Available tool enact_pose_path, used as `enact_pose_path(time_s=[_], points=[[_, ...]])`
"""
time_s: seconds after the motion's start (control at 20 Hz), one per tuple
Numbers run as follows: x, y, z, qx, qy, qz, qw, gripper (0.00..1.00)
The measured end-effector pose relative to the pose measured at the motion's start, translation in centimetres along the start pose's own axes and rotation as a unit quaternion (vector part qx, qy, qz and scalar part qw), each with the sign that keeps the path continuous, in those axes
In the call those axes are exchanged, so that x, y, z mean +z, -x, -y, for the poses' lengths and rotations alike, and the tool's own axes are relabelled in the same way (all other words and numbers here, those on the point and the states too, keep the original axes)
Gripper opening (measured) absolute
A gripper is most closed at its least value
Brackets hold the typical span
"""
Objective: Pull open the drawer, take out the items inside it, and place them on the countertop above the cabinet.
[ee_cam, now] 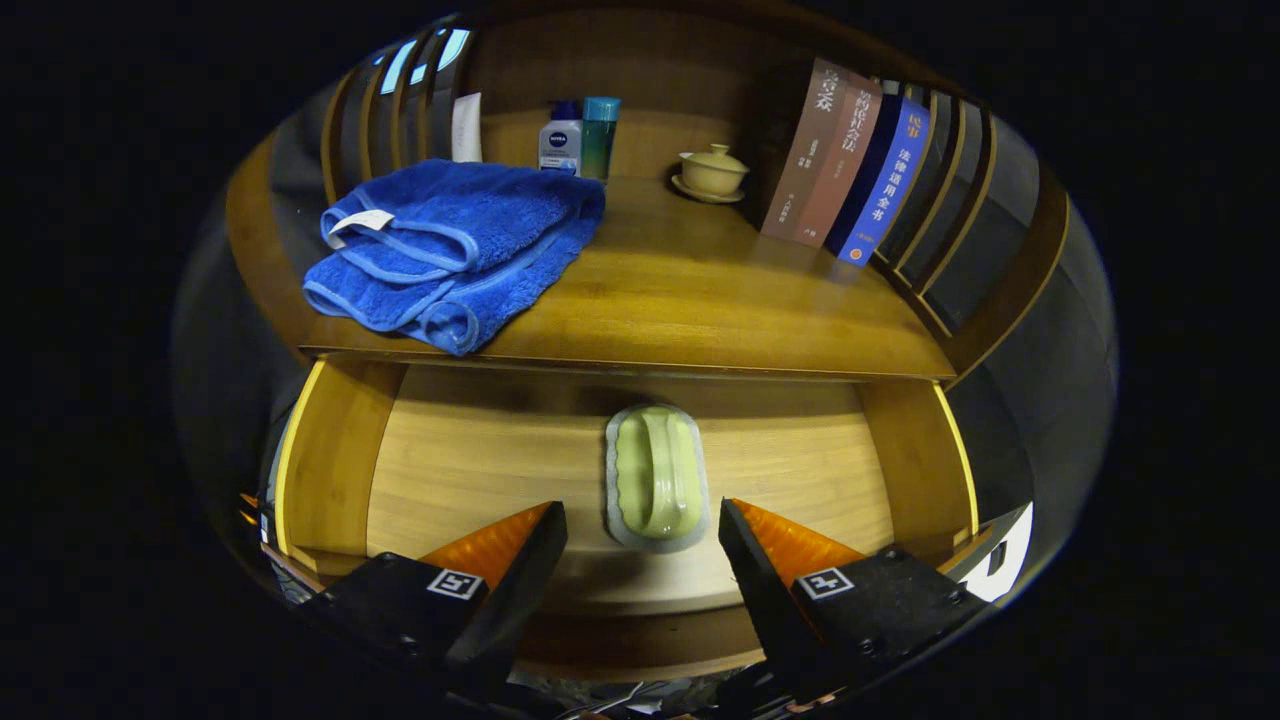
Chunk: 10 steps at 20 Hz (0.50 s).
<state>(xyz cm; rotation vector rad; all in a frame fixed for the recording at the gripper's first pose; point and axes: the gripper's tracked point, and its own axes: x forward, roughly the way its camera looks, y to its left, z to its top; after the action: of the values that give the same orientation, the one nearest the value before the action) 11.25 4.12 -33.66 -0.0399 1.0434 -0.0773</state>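
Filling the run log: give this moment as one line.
drawer: open | green brush: inside, just ahead of fingers | gripper: open, holds nothing | countertop: blue towel

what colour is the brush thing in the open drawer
Pale green, on a grey-white base; the brush shows in the gripper view, just ahead of the open gripper.
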Motion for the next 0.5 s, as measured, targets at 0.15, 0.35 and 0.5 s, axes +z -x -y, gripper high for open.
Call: enact_pose_path(time_s=[0.15, 0.35, 0.5], points=[[0.0, -1.3, 0.2, -0.005, 0.002, -0.017, 1.000, 0.98], [0.5, -2.8, -0.1, -0.009, -0.006, -0.036, 0.999, 0.98], [0.8, -4.1, -0.3, -0.002, -0.012, -0.047, 0.999, 0.98]])
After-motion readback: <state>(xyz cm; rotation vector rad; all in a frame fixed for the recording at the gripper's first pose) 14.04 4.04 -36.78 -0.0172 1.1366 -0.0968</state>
